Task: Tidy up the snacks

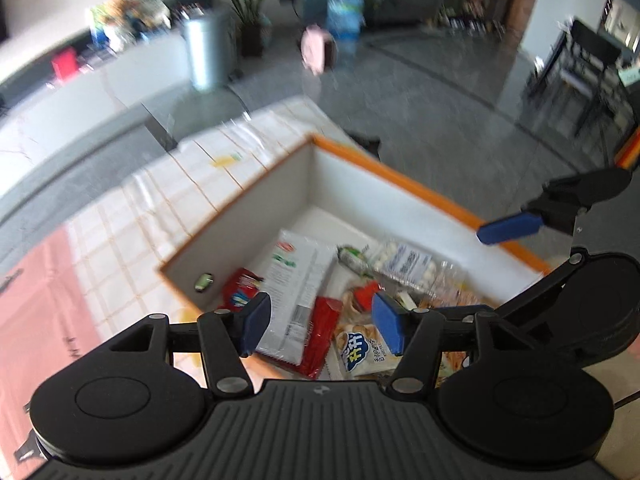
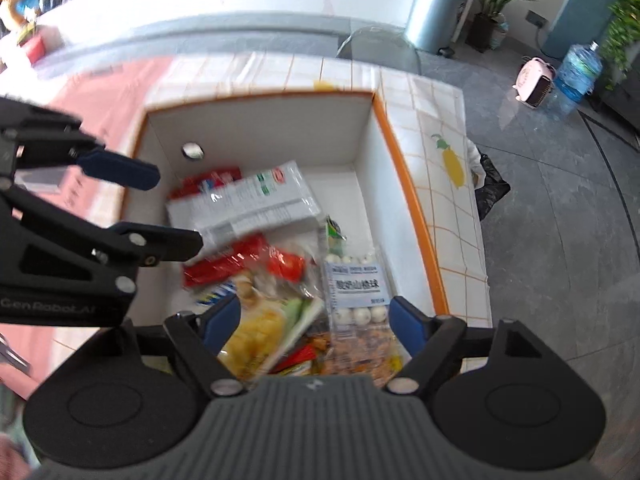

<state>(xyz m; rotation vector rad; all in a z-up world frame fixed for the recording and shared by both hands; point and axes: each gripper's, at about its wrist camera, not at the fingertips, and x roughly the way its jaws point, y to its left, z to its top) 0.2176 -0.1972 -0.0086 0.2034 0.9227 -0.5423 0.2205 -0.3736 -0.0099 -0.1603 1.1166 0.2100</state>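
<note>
Orange-rimmed white box (image 1: 420, 190) on checked tablecloth (image 1: 132, 232); reference landmark for all positions.

Left wrist view: left gripper (image 1: 322, 322) above the near edge of the box, jaws wide apart, nothing between the blue pads (image 1: 256, 322). Inside the box: white flat packet (image 1: 298, 280), red packet (image 1: 322, 336) beside it, clear bag of white balls (image 1: 404, 262) toward the far wall. Right gripper (image 1: 510, 229) over the right rim, one blue pad visible.

Right wrist view: right gripper (image 2: 316, 320) above the box interior, jaws spread, empty. Snack packets (image 2: 280, 276) piled on the box floor, white flat packet (image 2: 248, 204) uppermost at the back. Left gripper (image 2: 160, 208) over the left rim, holding nothing.
</note>
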